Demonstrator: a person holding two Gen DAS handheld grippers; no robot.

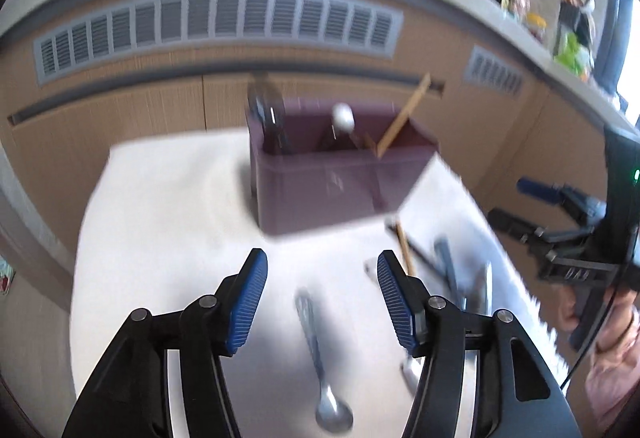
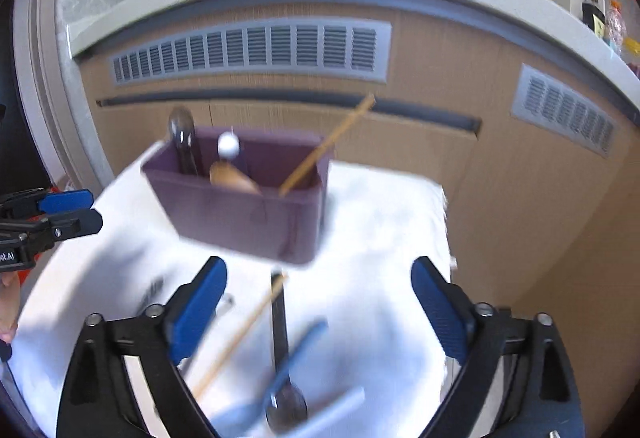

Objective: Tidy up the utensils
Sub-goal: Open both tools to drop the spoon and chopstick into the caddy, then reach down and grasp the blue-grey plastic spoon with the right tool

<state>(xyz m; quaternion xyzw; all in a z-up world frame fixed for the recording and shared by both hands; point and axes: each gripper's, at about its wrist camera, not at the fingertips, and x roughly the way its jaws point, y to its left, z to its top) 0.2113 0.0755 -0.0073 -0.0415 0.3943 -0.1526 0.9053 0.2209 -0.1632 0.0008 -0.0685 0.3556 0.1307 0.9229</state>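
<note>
- The left tongs (image 1: 322,298) stand wide open above the white worktop (image 1: 160,205), with nothing between the blue pads (image 1: 248,302).
- Below and between those pads lies a metal spoon (image 1: 324,370), bowl at the near end, handle pointing away toward the far side; the tongs are not touching it.
- To the right of the left tongs, a loose heap of utensils (image 1: 452,270) lies on the worktop: grey-handled pieces, a dark stick and a wooden chopstick (image 1: 404,246), crossing one another. The blur hides their exact kinds.
- The purple organizer box (image 1: 336,189) stands at the far middle of the worktop, just beyond the heap.
- In the box, a dark spoon (image 2: 182,141) stands upright at the left end, a white-tipped piece (image 2: 229,145) and a wooden spoon bowl (image 2: 234,177) sit near the middle, and a long chopstick (image 2: 328,145) leans out to the right.
- The right tongs (image 2: 318,314) are also spread wide and hold nothing, hovering over the heap.
- Under them lie a pale chopstick (image 2: 240,338), a black-handled spoon (image 2: 282,350) with its bowl at the near end, a blue-handled piece (image 2: 300,354) and a white stick (image 2: 340,410).
- Behind the worktop runs a wooden cabinet front (image 2: 440,57) with grey vent grilles (image 2: 252,49).
</note>
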